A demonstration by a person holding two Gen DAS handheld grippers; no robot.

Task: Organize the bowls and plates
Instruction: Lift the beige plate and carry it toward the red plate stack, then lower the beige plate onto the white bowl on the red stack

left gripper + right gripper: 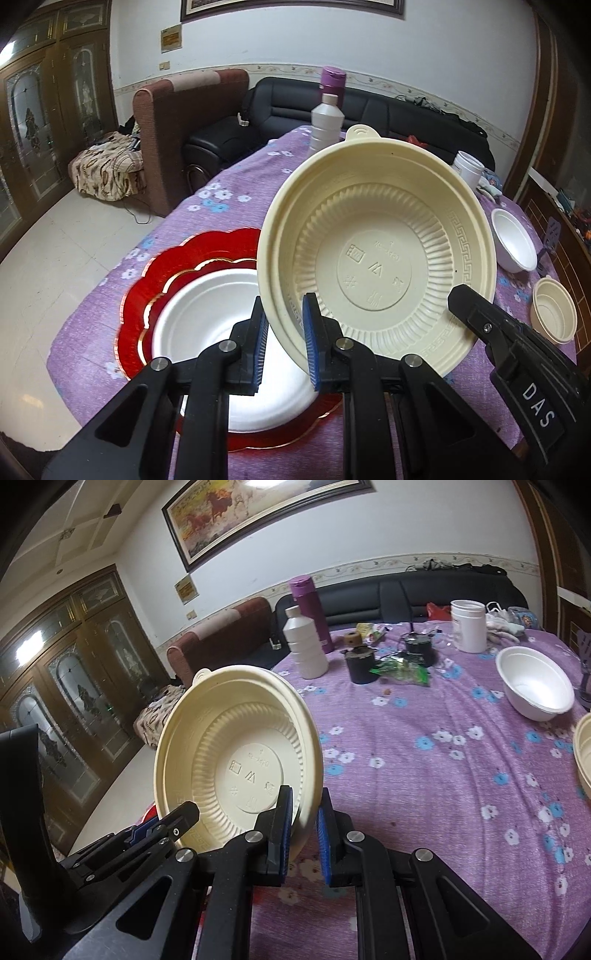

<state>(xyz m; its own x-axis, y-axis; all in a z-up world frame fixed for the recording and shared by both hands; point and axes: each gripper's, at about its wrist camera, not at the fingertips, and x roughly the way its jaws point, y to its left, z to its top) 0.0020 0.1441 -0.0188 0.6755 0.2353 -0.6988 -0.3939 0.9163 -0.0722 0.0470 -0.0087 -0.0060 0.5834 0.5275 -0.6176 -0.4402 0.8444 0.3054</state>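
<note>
Two stacked: white round foam plate [207, 317] on red scalloped plate [147, 295].
In hand: cream ribbed plastic bowl [376, 258], rim clamped by left gripper [284, 354] and right gripper [304, 840].
Left out: white foam bowl [533, 683], small cream bowl [554, 310].

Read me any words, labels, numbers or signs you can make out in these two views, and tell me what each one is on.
"DAS": white letters on the right gripper body, seen from the left wrist.
Cream bowl base: embossed symbols and a short code, too faint to read.
Wall plaque: too blurred to read.
White jar label: too small to read.
</note>
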